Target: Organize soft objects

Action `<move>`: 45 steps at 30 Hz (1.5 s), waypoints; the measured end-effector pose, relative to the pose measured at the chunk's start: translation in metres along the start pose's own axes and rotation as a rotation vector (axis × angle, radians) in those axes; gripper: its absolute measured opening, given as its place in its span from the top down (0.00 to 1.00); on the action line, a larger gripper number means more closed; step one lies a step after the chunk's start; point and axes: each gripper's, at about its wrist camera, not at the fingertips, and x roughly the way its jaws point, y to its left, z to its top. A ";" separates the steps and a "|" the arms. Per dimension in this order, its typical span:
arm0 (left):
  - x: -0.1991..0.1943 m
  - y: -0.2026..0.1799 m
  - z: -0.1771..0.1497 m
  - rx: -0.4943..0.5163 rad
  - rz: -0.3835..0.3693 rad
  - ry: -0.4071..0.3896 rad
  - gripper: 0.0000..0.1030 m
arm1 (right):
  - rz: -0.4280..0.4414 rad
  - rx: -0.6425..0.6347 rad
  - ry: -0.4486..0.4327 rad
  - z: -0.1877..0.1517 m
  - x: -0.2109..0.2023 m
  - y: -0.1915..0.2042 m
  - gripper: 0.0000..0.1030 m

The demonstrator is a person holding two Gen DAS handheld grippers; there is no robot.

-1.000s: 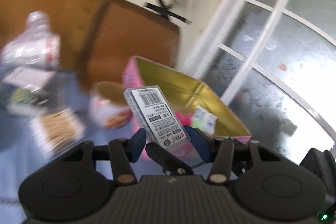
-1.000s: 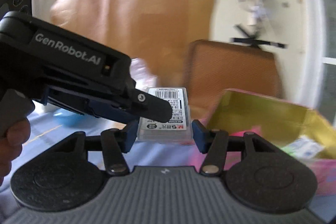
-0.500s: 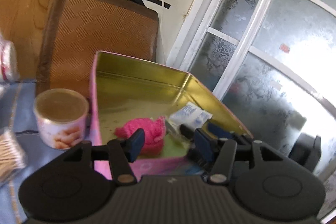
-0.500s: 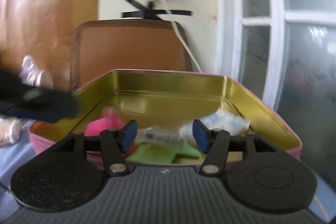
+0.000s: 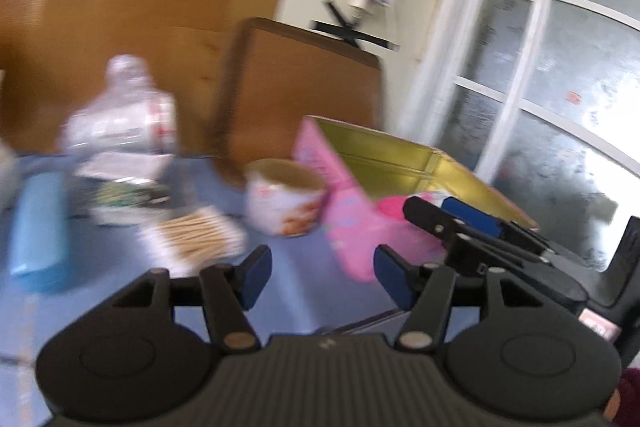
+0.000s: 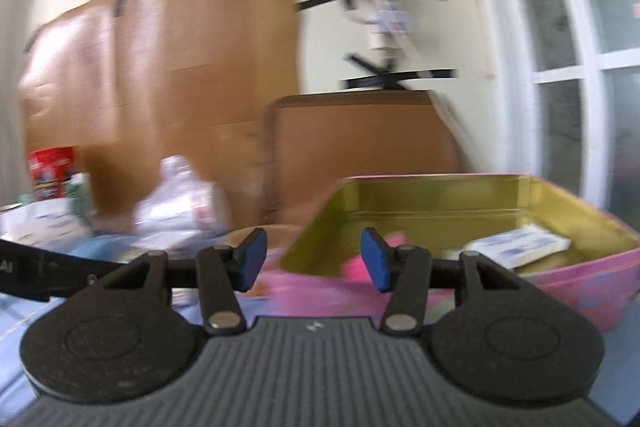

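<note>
Both frames motion-blurred; left gripper has its blue pads spread apart, nothing between them; right gripper likewise spread and empty.

Pink rectangular tin with gold interior sits on the blue tablecloth, right of centre in both views; inside it a hot-pink soft item at the near-left, a white packet with blue print at the right, lying flat; more contents under them, too blurred to name.

In the left view the right gripper's black fingers reach in from the right over the tin's near corner, touching or not I cannot tell.

Just left of the tin: a short round tub with a printed label; further left a clear box of wooden cotton swabs, a light-blue flat pouch, a crinkled clear plastic bag; brown woven board leans upright behind the tub and tin.
</note>
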 end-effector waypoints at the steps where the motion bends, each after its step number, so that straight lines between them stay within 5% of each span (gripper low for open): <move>1: -0.007 0.009 -0.004 -0.010 0.017 -0.003 0.44 | 0.022 -0.006 0.007 -0.001 0.003 0.009 0.47; 11: -0.041 0.084 -0.031 -0.122 0.197 -0.016 0.44 | 0.157 -0.016 0.102 -0.007 0.028 0.062 0.47; 24: -0.040 0.098 -0.036 -0.187 0.129 -0.050 0.41 | 0.196 0.040 0.198 -0.015 0.039 0.061 0.47; 45: -0.044 0.103 -0.037 -0.225 0.126 -0.068 0.41 | 0.201 0.093 0.220 -0.015 0.043 0.055 0.47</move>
